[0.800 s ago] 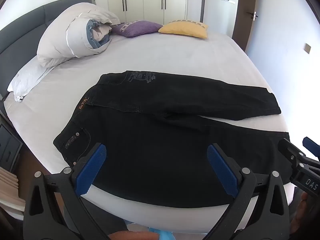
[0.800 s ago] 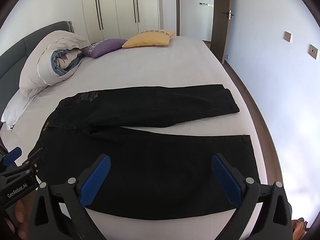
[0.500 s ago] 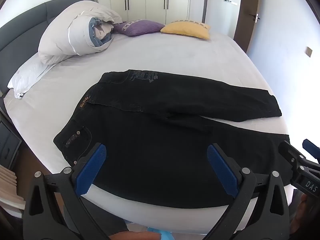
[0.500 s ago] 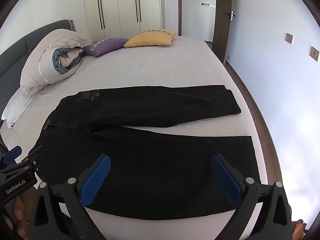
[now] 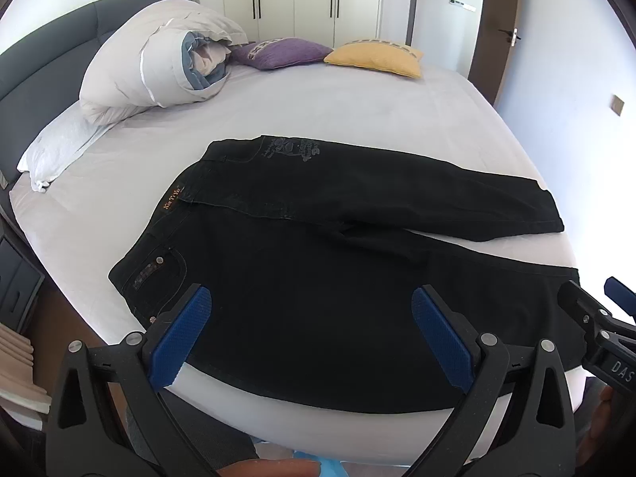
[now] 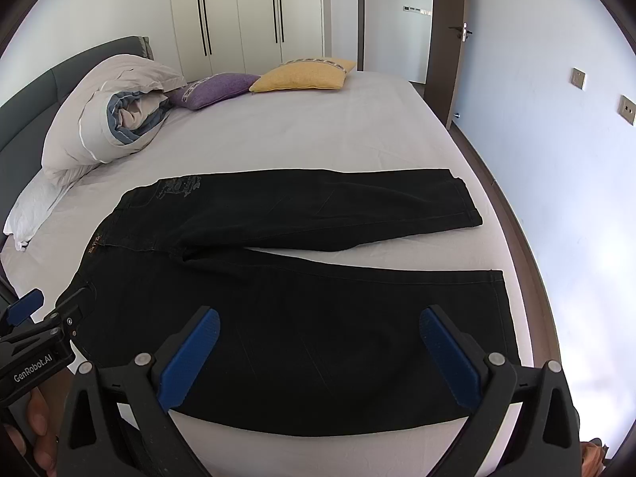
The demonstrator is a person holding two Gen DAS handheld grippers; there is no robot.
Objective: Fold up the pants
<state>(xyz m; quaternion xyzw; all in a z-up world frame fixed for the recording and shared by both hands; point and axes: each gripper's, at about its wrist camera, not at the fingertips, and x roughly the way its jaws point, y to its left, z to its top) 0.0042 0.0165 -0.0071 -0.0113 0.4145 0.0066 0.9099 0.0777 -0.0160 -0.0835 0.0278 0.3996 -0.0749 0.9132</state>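
Both grippers hang above the near edge of the bed with their jaws spread wide and nothing between the blue pads: the left gripper (image 5: pixel 310 334) over the waist end of the pants (image 5: pixel 338 278), the right gripper (image 6: pixel 318 342) over the lower part of the near leg. Neither touches the cloth.

The black pants lie flat and fully spread on the pale sheet of the bed (image 5: pixel 318 111), waistband toward the headboard side at the left, the two legs running to the right and splayed apart so that a wedge of sheet shows between them. No fold appears to have been made yet, so the task looks to be at its very start. What is left, by this reading, is everything: bringing one leg over the other, then folding the length down.

Each gripper is tilted forward and downward toward the near leg, side by side, the tip of one showing at the edge of the other's view. A rolled duvet (image 5: pixel 159 63) and two cushions sit well apart at the far end
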